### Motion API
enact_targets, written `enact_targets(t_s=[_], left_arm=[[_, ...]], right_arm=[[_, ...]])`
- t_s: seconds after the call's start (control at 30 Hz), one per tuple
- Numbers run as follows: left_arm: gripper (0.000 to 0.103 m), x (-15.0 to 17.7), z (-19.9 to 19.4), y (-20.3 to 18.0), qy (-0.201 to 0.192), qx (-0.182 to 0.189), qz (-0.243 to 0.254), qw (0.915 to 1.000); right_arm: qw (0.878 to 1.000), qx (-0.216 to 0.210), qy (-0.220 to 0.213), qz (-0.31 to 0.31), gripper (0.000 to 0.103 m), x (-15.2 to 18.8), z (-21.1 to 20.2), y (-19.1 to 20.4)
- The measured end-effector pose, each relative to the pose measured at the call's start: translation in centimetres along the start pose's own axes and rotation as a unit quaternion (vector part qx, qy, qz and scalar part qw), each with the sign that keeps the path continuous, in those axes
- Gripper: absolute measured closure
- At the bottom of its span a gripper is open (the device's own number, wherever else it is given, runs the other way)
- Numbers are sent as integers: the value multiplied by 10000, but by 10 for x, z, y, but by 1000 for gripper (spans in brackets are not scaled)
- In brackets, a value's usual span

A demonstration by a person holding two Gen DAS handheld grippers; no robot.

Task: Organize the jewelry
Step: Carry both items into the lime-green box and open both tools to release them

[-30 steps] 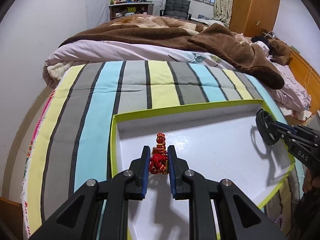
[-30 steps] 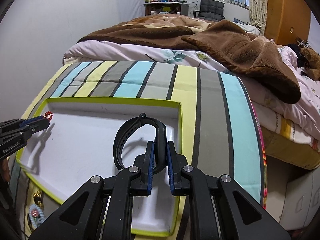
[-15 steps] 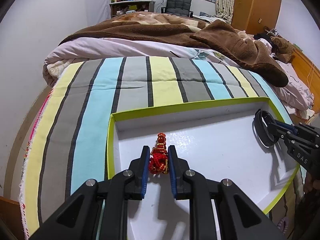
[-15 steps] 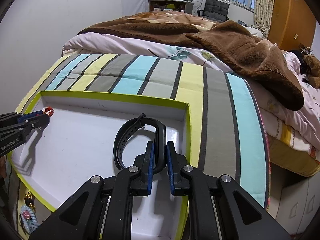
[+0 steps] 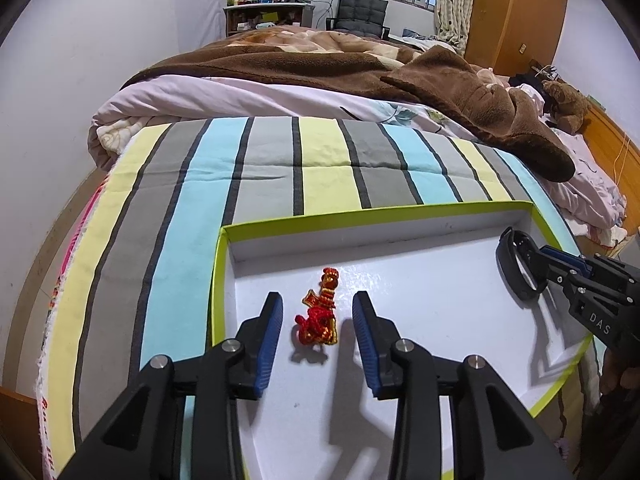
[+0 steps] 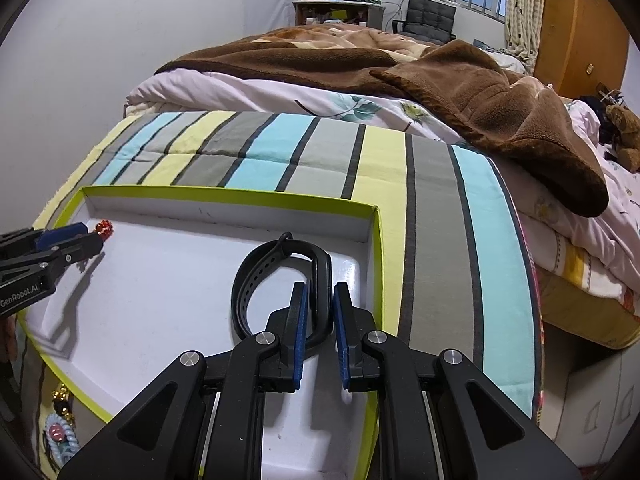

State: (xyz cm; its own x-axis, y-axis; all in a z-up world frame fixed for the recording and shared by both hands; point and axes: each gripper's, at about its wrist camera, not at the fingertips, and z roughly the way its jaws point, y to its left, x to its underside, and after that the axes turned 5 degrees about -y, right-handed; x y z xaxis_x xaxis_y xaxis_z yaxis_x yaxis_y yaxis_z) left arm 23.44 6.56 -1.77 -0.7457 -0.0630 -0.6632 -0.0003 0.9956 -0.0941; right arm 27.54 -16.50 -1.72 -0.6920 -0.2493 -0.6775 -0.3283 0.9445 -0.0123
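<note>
A red and gold beaded ornament (image 5: 319, 314) lies on the white floor of a green-rimmed box lid (image 5: 360, 216). My left gripper (image 5: 317, 326) is open, its blue pads either side of the ornament without touching it. My right gripper (image 6: 319, 308) stands over the right part of the lid (image 6: 224, 196); its pads have parted slightly around a black wristband (image 6: 280, 280), which rests on the lid floor. In the left wrist view the wristband (image 5: 516, 268) and right gripper (image 5: 532, 256) show at the lid's right side. In the right wrist view the ornament (image 6: 104, 227) shows at the tip of the left gripper (image 6: 86, 236).
The lid lies on a striped blanket (image 5: 240, 168) at the foot of a bed with a brown throw (image 5: 440, 80). More jewelry, a pale blue coil (image 6: 60, 436) and gold beads (image 6: 62, 398), lies beside the lid's near left edge. The white wall stands to the left.
My left gripper opened and let go of the ornament, which now lies on the lid floor. My right gripper lowered the wristband onto the lid and its pads parted slightly.
</note>
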Motion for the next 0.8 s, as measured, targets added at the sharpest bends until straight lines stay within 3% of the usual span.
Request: enact_targets(t_s=[0.13,0.27,0.8], left_arm=[[63,1,-11,-3,-88,54,9,9999],[62,6,-25,-7,-170,44,25,9998],[60,52,-85,-17,-322,88,-130,9994]], right_arm=[[9999,-81,-135,30,85,0,-11,0],[9996,-110,-224,89,68,2,-23,0],[9976,-344,-512,302,67,44,-91,7]])
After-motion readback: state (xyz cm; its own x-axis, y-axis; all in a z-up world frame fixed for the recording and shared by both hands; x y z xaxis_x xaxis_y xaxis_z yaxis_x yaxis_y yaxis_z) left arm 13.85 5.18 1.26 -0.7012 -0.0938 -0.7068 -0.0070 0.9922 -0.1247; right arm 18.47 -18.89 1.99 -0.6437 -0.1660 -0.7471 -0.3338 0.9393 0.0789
